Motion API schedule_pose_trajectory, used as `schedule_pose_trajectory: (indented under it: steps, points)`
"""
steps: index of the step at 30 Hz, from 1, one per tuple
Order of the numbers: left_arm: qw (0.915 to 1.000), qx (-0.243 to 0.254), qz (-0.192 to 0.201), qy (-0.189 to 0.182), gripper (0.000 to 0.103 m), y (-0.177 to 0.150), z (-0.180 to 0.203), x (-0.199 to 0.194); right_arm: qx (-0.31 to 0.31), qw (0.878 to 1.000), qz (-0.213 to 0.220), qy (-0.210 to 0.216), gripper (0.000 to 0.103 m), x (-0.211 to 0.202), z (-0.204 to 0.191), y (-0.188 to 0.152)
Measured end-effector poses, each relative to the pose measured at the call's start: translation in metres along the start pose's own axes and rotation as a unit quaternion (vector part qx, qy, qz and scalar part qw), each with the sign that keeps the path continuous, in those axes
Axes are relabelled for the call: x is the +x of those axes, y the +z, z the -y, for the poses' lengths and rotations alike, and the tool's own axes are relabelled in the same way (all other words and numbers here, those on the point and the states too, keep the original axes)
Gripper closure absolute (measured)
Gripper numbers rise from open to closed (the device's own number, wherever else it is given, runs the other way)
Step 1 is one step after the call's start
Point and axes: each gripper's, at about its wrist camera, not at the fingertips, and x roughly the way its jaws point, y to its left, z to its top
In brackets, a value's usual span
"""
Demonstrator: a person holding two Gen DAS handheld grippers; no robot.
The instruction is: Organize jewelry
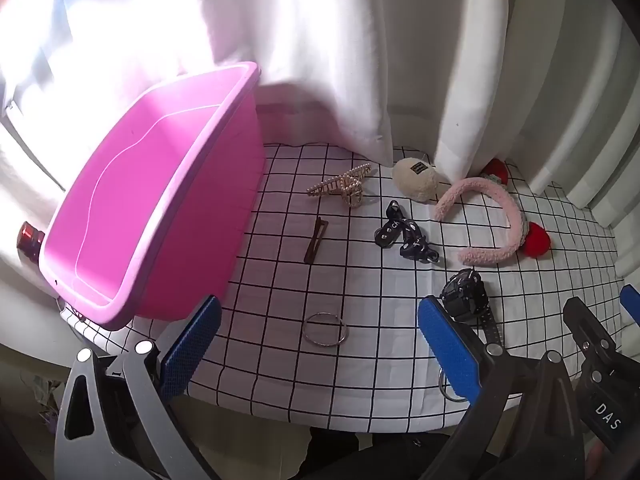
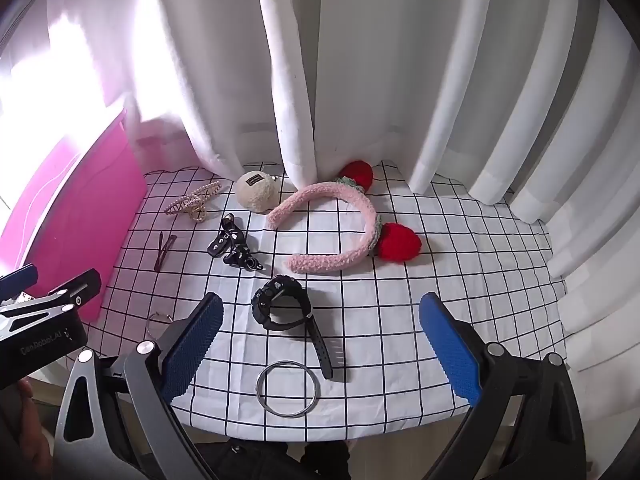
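An empty pink tub (image 1: 132, 216) stands at the left on a white checked cloth (image 1: 280, 360). On the cloth lie a pearl claw clip (image 1: 344, 188), a brown snap clip (image 1: 316, 240), a black bow clip (image 1: 408, 236), a cream pompom (image 1: 414, 180), a pink headband (image 2: 332, 232) with red strawberries, a black watch (image 2: 284, 308) and two metal bangles (image 1: 325, 329) (image 2: 287, 389). My left gripper (image 1: 320, 344) is open above the smaller bangle. My right gripper (image 2: 320, 344) is open above the watch and larger bangle.
White curtains (image 2: 360, 80) hang behind the table and touch the cloth at the back. A red-capped bottle (image 1: 30, 240) stands behind the tub. The table's front edge (image 2: 320, 436) is just below the grippers.
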Motion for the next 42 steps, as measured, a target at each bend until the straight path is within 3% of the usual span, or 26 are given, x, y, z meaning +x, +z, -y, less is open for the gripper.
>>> schedule_pose_trajectory:
  steps: [42]
  points:
    - [0.9999, -0.003, 0.009, -0.004, 0.006, 0.0013, 0.0024, -0.0035, 0.002, 1.000, 0.004, 0.003, 0.009, -0.0037, 0.0021, 0.0000]
